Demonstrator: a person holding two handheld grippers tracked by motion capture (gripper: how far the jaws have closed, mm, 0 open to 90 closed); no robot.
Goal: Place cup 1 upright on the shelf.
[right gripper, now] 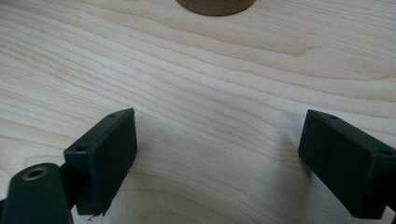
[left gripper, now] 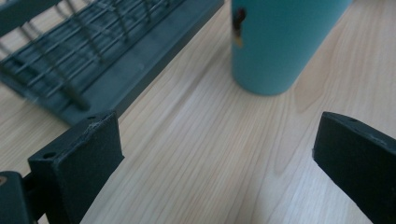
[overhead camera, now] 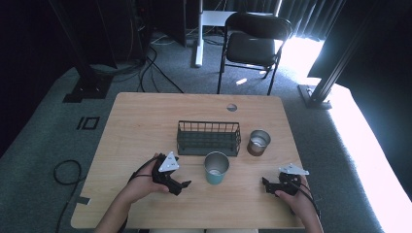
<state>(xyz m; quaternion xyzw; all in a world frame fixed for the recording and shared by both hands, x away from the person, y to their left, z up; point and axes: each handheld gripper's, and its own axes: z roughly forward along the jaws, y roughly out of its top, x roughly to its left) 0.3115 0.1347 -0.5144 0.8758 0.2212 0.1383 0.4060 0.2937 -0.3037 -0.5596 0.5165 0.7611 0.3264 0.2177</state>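
Near the front middle of the surface stands the teal cup, upright, just before the wire basket, with the brown cup off to its right. Left claw rests beside it, jaws spread and empty; right claw likewise gapes, facing the brown cup. Approach seems in hand: next, each claw must straddle its cup's wall.

right tool | jaws wide apart (nothing between) | low over table | brown cup ahead
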